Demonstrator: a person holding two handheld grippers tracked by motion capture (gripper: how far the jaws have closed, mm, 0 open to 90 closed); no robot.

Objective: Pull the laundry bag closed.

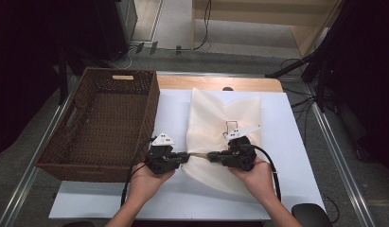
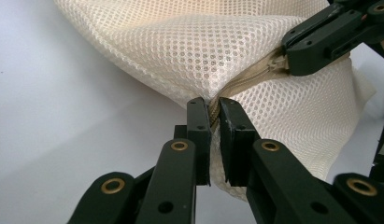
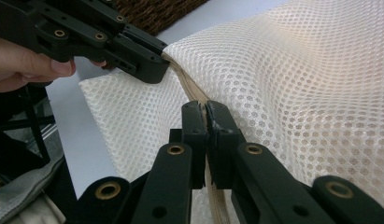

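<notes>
A cream mesh bag (image 1: 225, 113) lies on the white table top (image 1: 287, 156), with a beige zipper (image 2: 255, 77) running along its near edge. My left gripper (image 1: 185, 157) is shut on the zipper seam, with its pads (image 2: 199, 126) pinching the fabric from both sides. My right gripper (image 1: 212, 156) faces it a short way along the same seam and is shut on the zipper (image 3: 189, 86). In the left gripper view the right gripper (image 2: 316, 42) clamps the zipper at the upper right. In the right gripper view the left gripper (image 3: 133, 56) bites the bag's corner at the upper left. The stretch between them is lifted slightly.
A brown wicker basket (image 1: 152, 113) stands to the left of the bag, close to my left hand, and its weave (image 3: 157, 11) shows in the right gripper view. A wooden strip (image 1: 206, 82) borders the table's far edge. Cables lie on the floor behind.
</notes>
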